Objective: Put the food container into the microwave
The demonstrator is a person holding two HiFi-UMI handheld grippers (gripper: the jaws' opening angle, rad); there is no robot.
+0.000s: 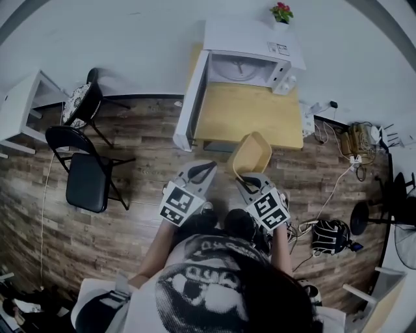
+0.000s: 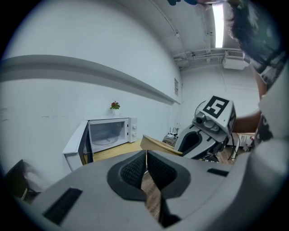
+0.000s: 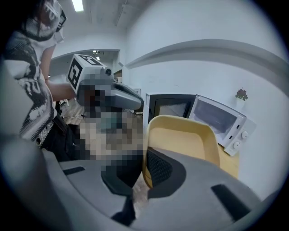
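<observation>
A tan food container (image 1: pixel 251 153) hangs in the air just in front of the wooden table (image 1: pixel 247 117), tilted. My right gripper (image 1: pixel 245 181) is shut on its near rim; in the right gripper view the container (image 3: pixel 183 140) fills the space beyond the gripper (image 3: pixel 144 173). The white microwave (image 1: pixel 250 65) stands at the table's far edge with its door (image 1: pixel 192 97) swung open to the left and its cavity showing. My left gripper (image 1: pixel 208 166) is beside the container's left, shut and holding nothing; its own view shows the gripper (image 2: pixel 146 168), the microwave (image 2: pixel 108 133) and the container's edge (image 2: pixel 158 143).
Two black folding chairs (image 1: pixel 88 172) stand at the left by a white table (image 1: pixel 19 104). Cables and a power strip (image 1: pixel 354 140) lie on the floor at the right, near a fan (image 1: pixel 390 221). A small flower pot (image 1: pixel 281 12) sits on the microwave.
</observation>
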